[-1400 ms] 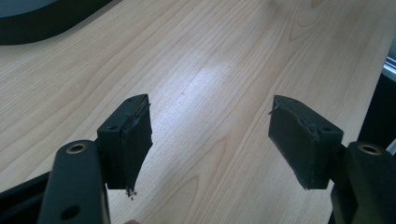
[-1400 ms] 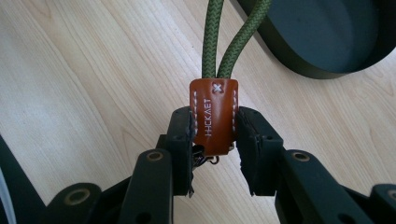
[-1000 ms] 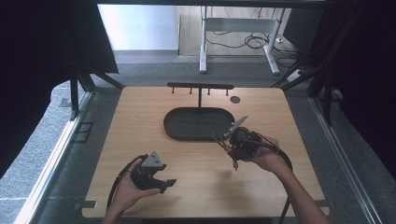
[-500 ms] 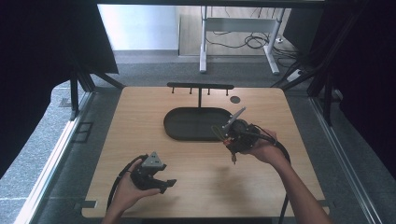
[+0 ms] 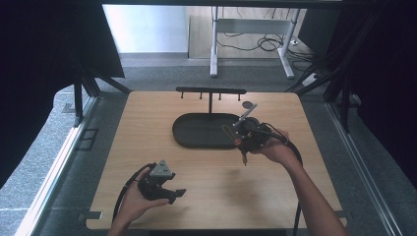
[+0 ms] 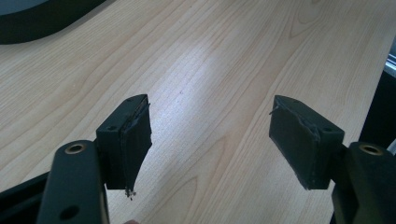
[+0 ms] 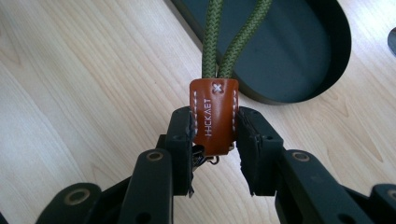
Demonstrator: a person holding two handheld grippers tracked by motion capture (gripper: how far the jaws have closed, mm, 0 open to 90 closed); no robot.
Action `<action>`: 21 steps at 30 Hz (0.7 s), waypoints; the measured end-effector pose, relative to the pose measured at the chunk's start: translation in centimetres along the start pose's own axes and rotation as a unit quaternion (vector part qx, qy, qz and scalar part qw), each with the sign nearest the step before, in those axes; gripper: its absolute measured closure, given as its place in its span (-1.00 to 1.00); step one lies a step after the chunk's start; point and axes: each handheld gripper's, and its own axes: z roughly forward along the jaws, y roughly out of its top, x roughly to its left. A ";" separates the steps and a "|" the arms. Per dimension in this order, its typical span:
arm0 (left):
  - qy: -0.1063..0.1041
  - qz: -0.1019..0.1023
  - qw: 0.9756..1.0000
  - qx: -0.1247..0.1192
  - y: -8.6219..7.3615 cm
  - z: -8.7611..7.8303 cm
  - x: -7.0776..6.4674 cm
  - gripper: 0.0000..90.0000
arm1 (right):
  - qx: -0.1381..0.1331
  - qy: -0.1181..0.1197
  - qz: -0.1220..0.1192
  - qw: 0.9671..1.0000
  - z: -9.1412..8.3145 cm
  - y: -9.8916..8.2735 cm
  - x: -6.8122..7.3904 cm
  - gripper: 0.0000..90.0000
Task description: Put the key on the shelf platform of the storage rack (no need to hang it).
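High view: the right tool [image 5: 244, 132] has moved a little farther up the worktop [image 5: 305, 191] since a second ago. Then it hung short of the near right end of the black oval tray [image 5: 196, 132]; now it sits over that end's rim. The left tool [image 5: 173, 192] has kept its place near the front edge, in the person's left hand [image 5: 135, 201].

In the right gripper view, the right tool is clamped on a brown leather tab [image 7: 214, 116] with white stitching. Two strands of olive green cord [image 7: 211, 37] rise from the tab and run over the tray, so the tab hangs just short of the tray's rim.

In the left gripper view, the left tool stands wide apart above bare wood, with nothing between its pads [image 6: 135, 140].
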 end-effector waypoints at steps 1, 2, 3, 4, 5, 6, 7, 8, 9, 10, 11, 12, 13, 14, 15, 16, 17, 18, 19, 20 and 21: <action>0.000 0.000 1.000 0.000 0.0 0.0 0.0 -0.33 | 0.000 -0.001 0.000 1.000 0.0 0.2 -0.1 0.50; -0.001 0.000 1.000 -0.001 0.0 0.0 0.0 -0.33 | 0.000 0.000 0.000 1.000 0.0 0.3 -0.1 0.50; -0.001 -0.002 1.000 -0.002 0.0 0.1 -0.1 -0.33 | 0.000 -0.001 0.000 1.000 0.0 0.5 -0.2 0.50; 0.000 -0.002 1.000 -0.001 0.0 0.1 -0.1 -0.33 | 0.000 -0.002 0.000 1.000 -0.1 0.6 -0.2 0.50; 0.000 -0.002 1.000 -0.001 0.0 0.1 0.0 -0.33 | 0.000 -0.002 0.002 1.000 -0.1 0.7 -0.3 0.50; 0.000 -0.001 1.000 0.000 0.0 0.1 0.0 -0.33 | 0.000 -0.002 0.001 1.000 -0.1 0.8 -0.3 0.50; -0.001 0.000 1.000 0.000 0.0 0.0 0.0 -0.33 | 0.001 -0.004 0.001 1.000 -0.1 1.0 -0.4 0.50; -0.001 0.000 1.000 0.000 0.0 0.0 0.0 -0.33 | 0.003 -0.005 0.001 1.000 0.0 1.1 -0.4 0.50; -0.001 -0.002 1.000 -0.001 0.0 0.1 0.0 -0.33 | 0.005 -0.005 0.000 1.000 0.1 1.2 -0.4 0.50; -0.001 -0.002 1.000 -0.001 0.0 0.1 0.0 -0.33 | 0.006 -0.006 0.000 1.000 0.2 1.3 -0.4 0.50; -0.001 -0.002 1.000 -0.001 0.0 0.0 0.0 -0.33 | 0.007 -0.005 -0.001 1.000 0.3 1.4 -0.4 0.50; -0.001 -0.001 1.000 -0.001 0.0 0.0 0.0 -0.33 | 0.008 -0.006 -0.001 1.000 0.3 1.4 -0.4 0.50; -0.001 -0.001 1.000 -0.002 0.0 0.0 0.0 -0.33 | 0.008 -0.005 -0.002 1.000 0.4 1.5 -0.5 0.50; -0.001 -0.002 1.000 -0.002 0.0 0.0 0.0 -0.33 | 0.009 -0.005 -0.002 1.000 0.4 1.6 -0.5 0.50; -0.001 -0.002 1.000 -0.002 0.0 0.0 0.0 -0.33 | 0.009 -0.005 -0.001 1.000 0.4 1.7 -0.5 0.50; -0.001 -0.002 1.000 -0.001 0.0 0.0 0.0 -0.33 | 0.009 -0.006 -0.001 1.000 0.4 1.8 -0.6 0.50; -0.001 -0.002 1.000 -0.001 0.0 0.0 0.0 -0.33 | 0.009 -0.006 0.000 1.000 0.4 1.8 -0.6 0.50; -0.001 -0.002 1.000 -0.001 0.0 0.1 0.0 -0.33 | 0.009 -0.006 0.000 1.000 0.4 1.9 -0.7 0.50; -0.001 0.000 1.000 0.001 0.0 0.1 0.0 -0.33 | 0.008 -0.006 0.000 1.000 0.4 2.0 -0.8 0.50; -0.001 -0.001 1.000 0.000 0.0 0.1 0.0 -0.33 | 0.009 -0.007 0.001 1.000 0.4 2.0 -0.8 0.50; -0.001 0.000 1.000 0.002 0.0 0.1 0.0 -0.33 | 0.008 -0.008 0.001 1.000 0.3 2.1 -0.8 0.50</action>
